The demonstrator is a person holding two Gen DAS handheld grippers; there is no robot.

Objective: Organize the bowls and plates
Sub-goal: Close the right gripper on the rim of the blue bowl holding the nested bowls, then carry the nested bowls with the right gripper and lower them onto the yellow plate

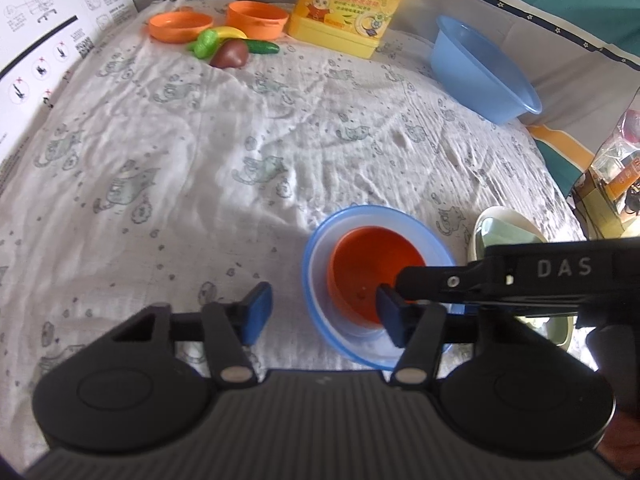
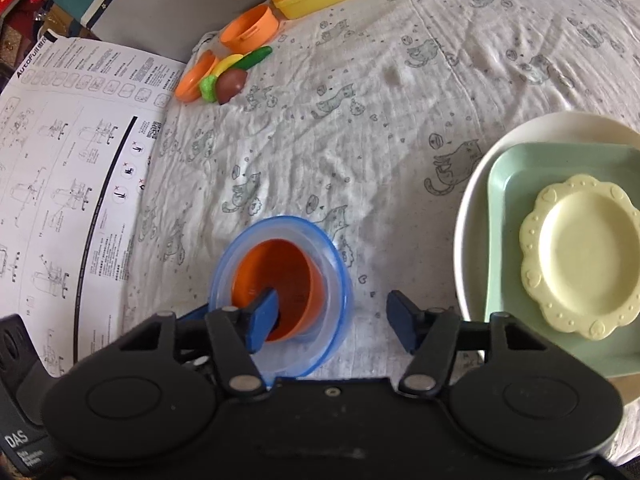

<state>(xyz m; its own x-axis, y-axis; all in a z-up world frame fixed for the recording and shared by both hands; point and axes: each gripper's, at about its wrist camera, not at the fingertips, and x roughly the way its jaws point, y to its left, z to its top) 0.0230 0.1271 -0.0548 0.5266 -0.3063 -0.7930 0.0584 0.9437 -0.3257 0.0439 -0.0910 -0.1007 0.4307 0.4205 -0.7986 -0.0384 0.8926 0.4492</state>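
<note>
An orange bowl sits nested in a clear blue-rimmed bowl on the cat-print cloth. My left gripper straddles the bowls' left wall: its right finger is inside the orange bowl, its left finger stands off the rim. It is open. My right gripper straddles the right wall with its left finger in the orange bowl and its right finger clear of the rim. It is open too. To the right, a cream scalloped plate lies on a green square plate, on a white plate.
A blue basin stands at the back right and a yellow box at the back. Two orange toy dishes and toy vegetables lie at the back left. A printed instruction sheet lies along the left edge.
</note>
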